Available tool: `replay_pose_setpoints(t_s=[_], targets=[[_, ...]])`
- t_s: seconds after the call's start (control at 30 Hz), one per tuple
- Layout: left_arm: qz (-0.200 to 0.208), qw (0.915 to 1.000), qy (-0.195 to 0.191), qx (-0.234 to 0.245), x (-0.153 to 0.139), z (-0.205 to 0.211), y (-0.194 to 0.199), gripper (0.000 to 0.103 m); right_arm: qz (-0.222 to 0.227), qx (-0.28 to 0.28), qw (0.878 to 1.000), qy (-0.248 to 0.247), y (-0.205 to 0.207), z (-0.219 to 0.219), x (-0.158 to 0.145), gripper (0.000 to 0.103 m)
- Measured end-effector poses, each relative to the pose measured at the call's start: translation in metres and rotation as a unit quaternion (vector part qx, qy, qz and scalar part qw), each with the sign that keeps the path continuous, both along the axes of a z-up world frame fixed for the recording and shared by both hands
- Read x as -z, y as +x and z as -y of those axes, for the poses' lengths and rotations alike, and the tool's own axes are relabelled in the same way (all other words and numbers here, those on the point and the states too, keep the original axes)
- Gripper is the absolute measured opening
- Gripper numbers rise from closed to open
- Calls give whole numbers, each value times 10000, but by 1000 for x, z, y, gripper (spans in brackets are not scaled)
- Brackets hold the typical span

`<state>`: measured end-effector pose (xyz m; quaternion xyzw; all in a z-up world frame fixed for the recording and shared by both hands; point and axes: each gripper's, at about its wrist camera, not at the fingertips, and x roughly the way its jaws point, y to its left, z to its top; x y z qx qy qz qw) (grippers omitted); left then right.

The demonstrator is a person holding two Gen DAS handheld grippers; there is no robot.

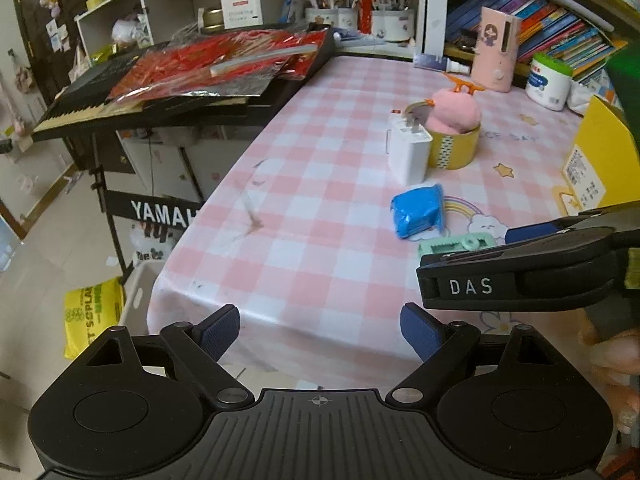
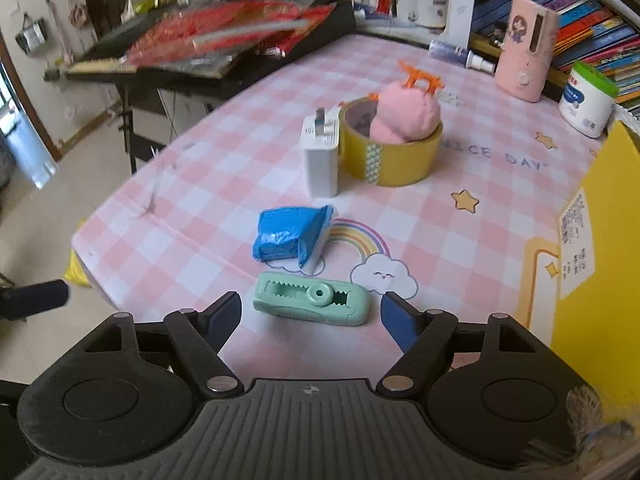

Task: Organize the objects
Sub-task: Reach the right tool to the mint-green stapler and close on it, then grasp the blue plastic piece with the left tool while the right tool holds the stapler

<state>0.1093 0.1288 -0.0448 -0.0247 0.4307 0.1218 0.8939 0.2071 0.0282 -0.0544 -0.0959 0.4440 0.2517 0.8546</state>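
Note:
A mint green toothed clip [image 2: 312,302] lies flat on the pink checked tablecloth [image 2: 200,216]. My right gripper [image 2: 312,319] stands open just behind it, with the pads wide of its ends and not touching. Beyond it are a blue plastic packet [image 2: 286,236], a white charger plug [image 2: 320,160] and a yellow tape roll [image 2: 392,162] with a pink plush toy [image 2: 404,116] sitting in it. My left gripper [image 1: 320,332] is open and empty over the table's near edge. The clip [image 1: 460,244] and packet [image 1: 418,210] lie to its right, behind one of the right gripper's fingers [image 1: 520,280].
A yellow box [image 2: 592,240] stands at the right edge. A pink device [image 2: 524,48], a white jar [image 2: 588,100] and shelves of books line the back. A keyboard [image 1: 80,108] under red foil packets [image 1: 224,64] overhangs the table's far left. The floor drops off on the left.

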Motion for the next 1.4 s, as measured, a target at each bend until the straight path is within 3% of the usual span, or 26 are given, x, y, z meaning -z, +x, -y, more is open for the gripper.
replay_pose_setpoints(t_s=[0.27, 0.53, 0.67, 0.83, 1.03, 1.13, 1.2, 1.4], targets=[[42, 10000, -14, 39, -1, 0, 9, 89, 39, 25, 10000, 23, 10, 2, 5, 68], [245, 9986, -210, 412, -5, 14, 38, 89, 1155, 672, 9899, 465, 19, 39, -45, 68], [314, 9973, -290, 595, -2, 25, 61, 88, 1471, 835, 9840, 566, 28, 54, -59, 68], [346, 9963, -334, 715, 5, 35, 86, 79, 1671, 738, 9815, 575, 37, 58, -64, 68], [27, 9975, -483, 520, 23, 32, 113, 65, 1630, 557, 9836, 525, 45, 61, -64, 68], [-68, 9978, -461, 470, 27, 31, 117, 55, 1579, 492, 9847, 548, 49, 62, -62, 68], [-75, 9978, -420, 512, 27, 32, 117, 42, 1554, 460, 9852, 558, 51, 61, -61, 68], [62, 9973, -513, 520, 17, 29, 110, 40, 1452, 296, 9875, 538, 52, 55, -57, 68]])
